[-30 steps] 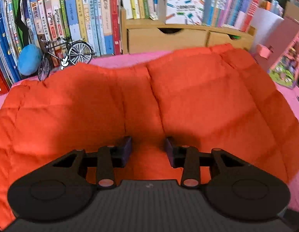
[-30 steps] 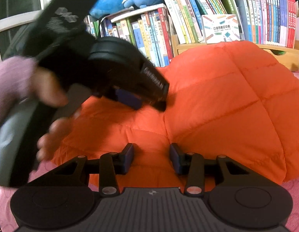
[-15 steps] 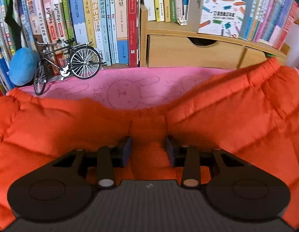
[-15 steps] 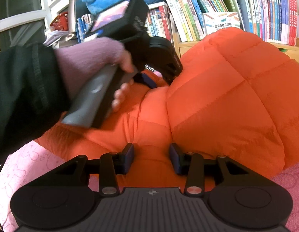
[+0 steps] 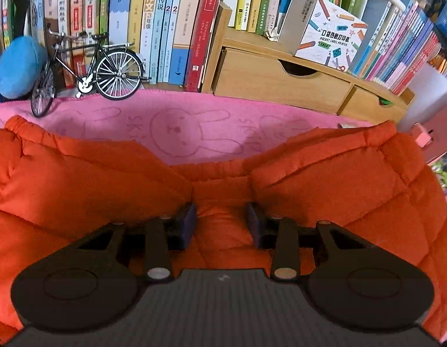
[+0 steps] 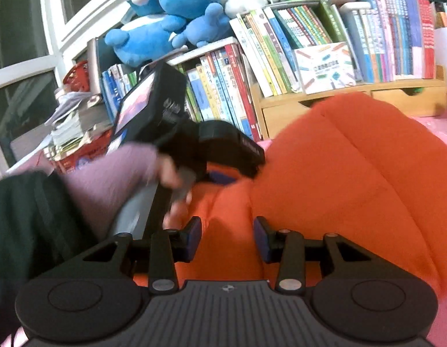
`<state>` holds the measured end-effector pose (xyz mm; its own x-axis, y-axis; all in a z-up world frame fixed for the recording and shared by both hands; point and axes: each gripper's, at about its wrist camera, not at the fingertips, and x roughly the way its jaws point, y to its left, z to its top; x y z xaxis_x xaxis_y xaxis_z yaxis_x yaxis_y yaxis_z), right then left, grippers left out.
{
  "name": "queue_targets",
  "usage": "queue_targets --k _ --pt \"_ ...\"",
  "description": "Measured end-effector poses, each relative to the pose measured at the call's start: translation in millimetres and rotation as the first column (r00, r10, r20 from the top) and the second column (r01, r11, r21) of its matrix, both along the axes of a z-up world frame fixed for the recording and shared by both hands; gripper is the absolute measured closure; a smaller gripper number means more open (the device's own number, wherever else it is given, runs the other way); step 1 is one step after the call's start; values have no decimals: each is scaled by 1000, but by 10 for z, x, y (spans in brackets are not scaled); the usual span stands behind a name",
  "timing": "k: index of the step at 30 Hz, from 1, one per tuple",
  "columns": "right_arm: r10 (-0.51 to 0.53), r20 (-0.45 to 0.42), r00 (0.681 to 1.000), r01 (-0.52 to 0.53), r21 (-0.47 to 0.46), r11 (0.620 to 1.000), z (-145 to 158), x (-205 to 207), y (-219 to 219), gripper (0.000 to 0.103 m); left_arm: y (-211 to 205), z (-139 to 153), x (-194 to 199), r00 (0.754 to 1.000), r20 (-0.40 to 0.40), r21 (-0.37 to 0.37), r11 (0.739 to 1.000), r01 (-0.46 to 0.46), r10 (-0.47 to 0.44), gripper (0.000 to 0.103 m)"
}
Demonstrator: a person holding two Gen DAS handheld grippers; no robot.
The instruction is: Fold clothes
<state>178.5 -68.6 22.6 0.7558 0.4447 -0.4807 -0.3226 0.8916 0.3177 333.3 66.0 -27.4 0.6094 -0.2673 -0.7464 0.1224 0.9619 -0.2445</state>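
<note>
Left gripper [image 5: 220, 221] clamped on a fold of the orange quilted jacket [image 5: 324, 190], elastic hem just ahead across the jaws; right gripper [image 6: 227, 238] likewise pinching padded fabric beside it, both equally close; puffy, bunched, draped over the pink bunny blanket [image 5: 194, 121] before the bookshelf [image 5: 281, 78].
</note>
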Motion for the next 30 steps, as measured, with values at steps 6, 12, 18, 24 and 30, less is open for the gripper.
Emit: queue_targets --k 6,12,18,24,30 --pt "-16 -40 999 11 -119 993 -256 16 255 62 -49 -17 -40 999 31 40 999 36 -38 65" --pt "-36 -42 998 30 -139 990 -359 -268 238 63 -86 -27 -88 997 55 67 997 46 -50 65" --pt "-45 -60 997 36 -141 989 -346 -515 223 63 -116 -32 -115 996 71 81 996 44 -50 65" --pt "-64 -59 996 54 -157 986 -336 -718 224 63 -171 -27 -130 995 87 112 993 35 -45 64" --pt "-63 -67 996 55 -117 992 -327 -736 170 63 -115 160 -389 995 99 106 994 19 -30 66"
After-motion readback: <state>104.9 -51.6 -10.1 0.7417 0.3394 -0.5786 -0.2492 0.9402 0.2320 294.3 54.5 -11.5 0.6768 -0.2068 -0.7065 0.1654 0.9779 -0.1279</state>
